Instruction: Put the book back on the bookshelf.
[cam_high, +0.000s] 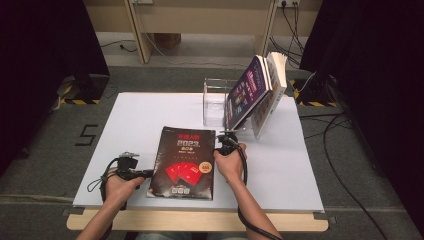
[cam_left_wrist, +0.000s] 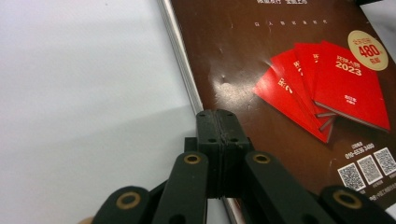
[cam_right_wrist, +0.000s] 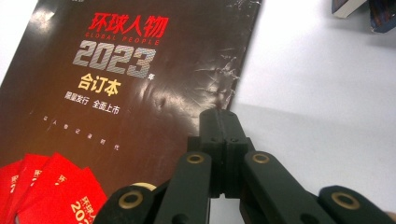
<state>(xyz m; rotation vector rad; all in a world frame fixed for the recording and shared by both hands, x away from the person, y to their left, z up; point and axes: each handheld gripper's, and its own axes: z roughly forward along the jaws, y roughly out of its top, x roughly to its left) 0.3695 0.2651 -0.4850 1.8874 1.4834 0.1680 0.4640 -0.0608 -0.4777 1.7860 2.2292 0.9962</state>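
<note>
Right now your left gripper (cam_left_wrist: 217, 116) sits pinched together at the dark magazine's (cam_high: 183, 162) left edge, your right gripper (cam_right_wrist: 224, 119) likewise at its right edge; whether either grips the cover is hidden. The magazine lies flat before the leaning books (cam_high: 255, 92).
</note>
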